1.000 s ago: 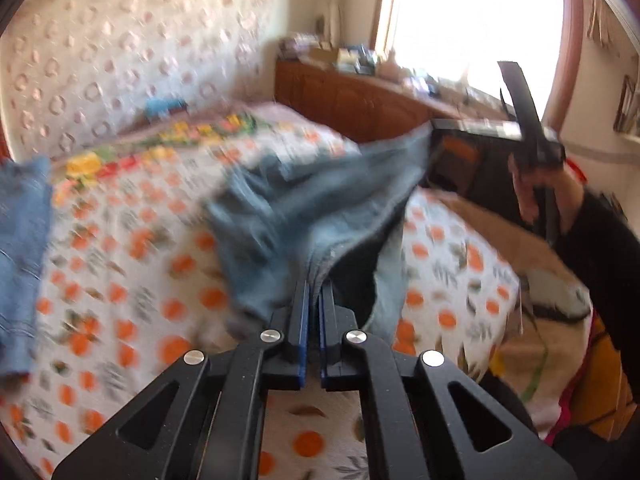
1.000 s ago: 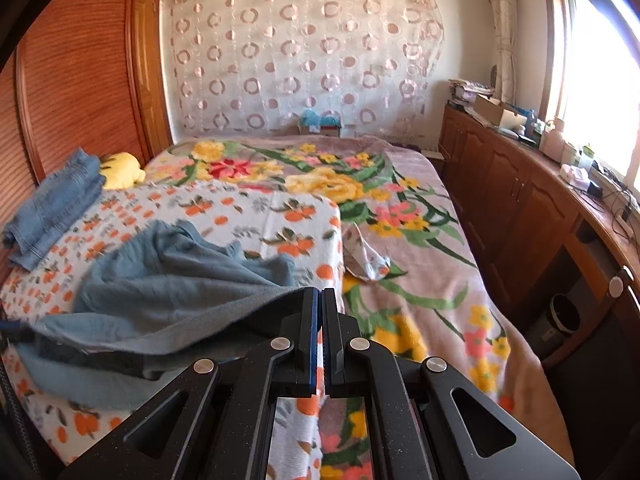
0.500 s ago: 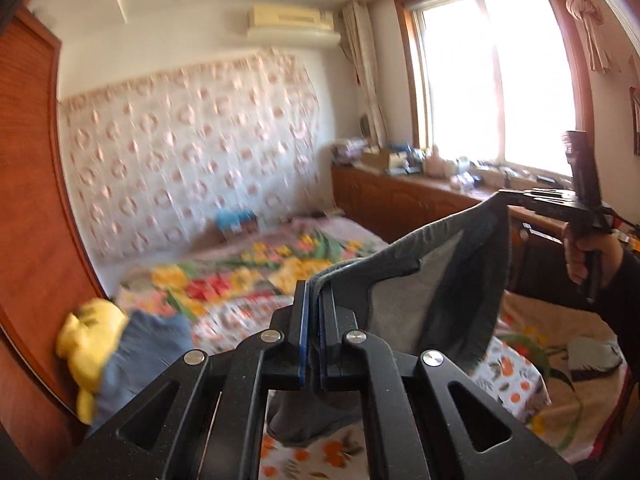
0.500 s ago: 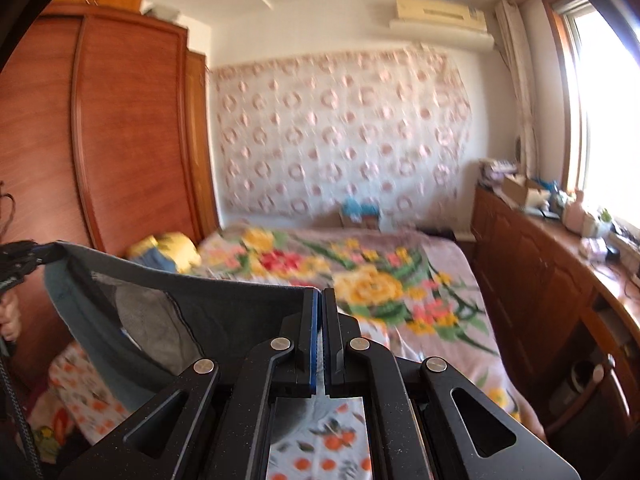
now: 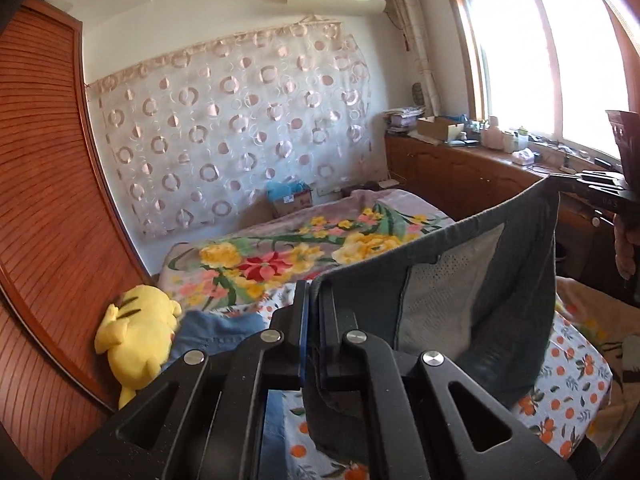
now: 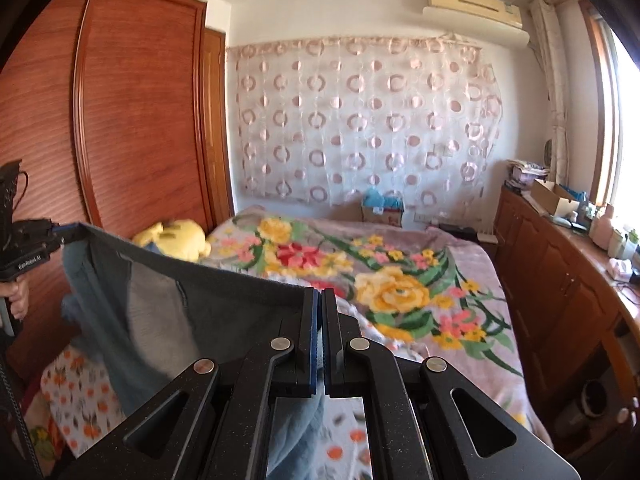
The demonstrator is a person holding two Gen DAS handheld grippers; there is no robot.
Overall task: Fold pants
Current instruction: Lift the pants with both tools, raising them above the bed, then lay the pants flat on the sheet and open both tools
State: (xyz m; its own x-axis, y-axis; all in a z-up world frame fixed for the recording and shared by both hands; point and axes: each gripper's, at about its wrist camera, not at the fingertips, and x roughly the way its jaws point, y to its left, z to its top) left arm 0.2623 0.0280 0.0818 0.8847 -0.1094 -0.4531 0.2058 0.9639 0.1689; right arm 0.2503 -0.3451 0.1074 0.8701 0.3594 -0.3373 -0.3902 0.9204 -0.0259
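The blue-grey pants (image 5: 460,288) hang in the air above the bed, stretched by the waistband between my two grippers, with a pale pocket lining showing. My left gripper (image 5: 314,292) is shut on one end of the waistband. My right gripper (image 6: 321,300) is shut on the other end; the pants (image 6: 168,312) sag to its left. In the left wrist view the right gripper (image 5: 560,178) shows at the far right. In the right wrist view the left gripper (image 6: 60,234) shows at the far left.
Below is a bed with a flowered blanket (image 6: 400,280) and an orange-print sheet (image 5: 568,392). A yellow plush toy (image 5: 136,336) and folded blue jeans (image 5: 216,332) lie by the wooden wardrobe (image 6: 132,120). A cluttered wooden cabinet (image 6: 560,272) runs under the window.
Both grippers have lifted the pants off the bed and raised them high. The waistband is now pulled out between them, and the views tilted up from the bed to the wall.
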